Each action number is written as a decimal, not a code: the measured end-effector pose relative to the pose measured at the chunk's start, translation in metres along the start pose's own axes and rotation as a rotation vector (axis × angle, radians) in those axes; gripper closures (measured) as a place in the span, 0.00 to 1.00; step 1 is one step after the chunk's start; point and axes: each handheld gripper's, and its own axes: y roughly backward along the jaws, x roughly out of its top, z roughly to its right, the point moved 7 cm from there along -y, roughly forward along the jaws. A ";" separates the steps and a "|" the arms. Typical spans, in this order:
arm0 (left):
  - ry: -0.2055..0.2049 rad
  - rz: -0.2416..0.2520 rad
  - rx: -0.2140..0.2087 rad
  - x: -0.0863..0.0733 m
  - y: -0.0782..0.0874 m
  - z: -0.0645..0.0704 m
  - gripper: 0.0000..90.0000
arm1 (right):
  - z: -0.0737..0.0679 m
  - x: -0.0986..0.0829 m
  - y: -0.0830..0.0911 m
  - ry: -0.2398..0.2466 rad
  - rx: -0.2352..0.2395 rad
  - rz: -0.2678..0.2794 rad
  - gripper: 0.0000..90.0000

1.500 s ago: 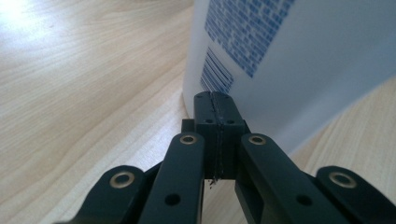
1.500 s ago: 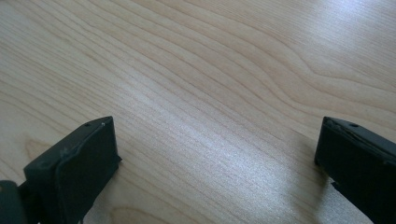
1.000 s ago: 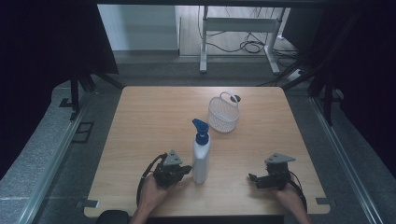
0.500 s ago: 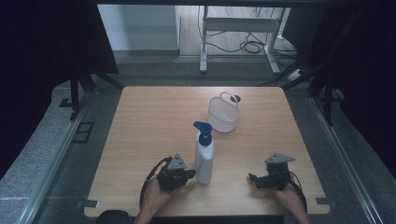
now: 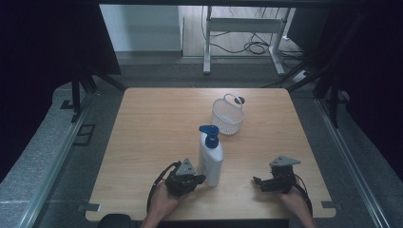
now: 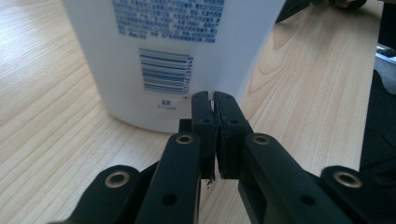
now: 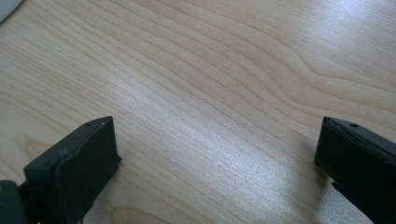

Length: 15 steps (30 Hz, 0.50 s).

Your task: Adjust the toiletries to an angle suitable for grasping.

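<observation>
A white pump bottle with a blue pump head stands upright near the table's front middle. My left gripper is shut with nothing between its jaws, and its tips touch or nearly touch the bottle's lower side. In the left gripper view the closed gripper sits against the bottle just below its barcode. My right gripper rests low at the front right, apart from the bottle. The right gripper view has that gripper open wide over bare wood.
A white wire basket stands behind the bottle, toward the table's far middle. The wooden table has its front edge just behind my hands. Dark floor and metal frames surround it.
The bottle has slid to the right across the table, with my shut left gripper moving right along with it. The right gripper has stayed put.
</observation>
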 end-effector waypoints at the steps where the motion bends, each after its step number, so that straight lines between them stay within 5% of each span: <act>1: -0.003 0.000 -0.003 0.001 -0.001 0.001 0.96 | 0.000 0.000 0.000 0.000 0.000 0.000 0.00; 15: -0.013 0.005 -0.002 0.008 -0.012 0.003 0.99 | 0.000 0.000 0.000 0.000 0.000 0.000 0.00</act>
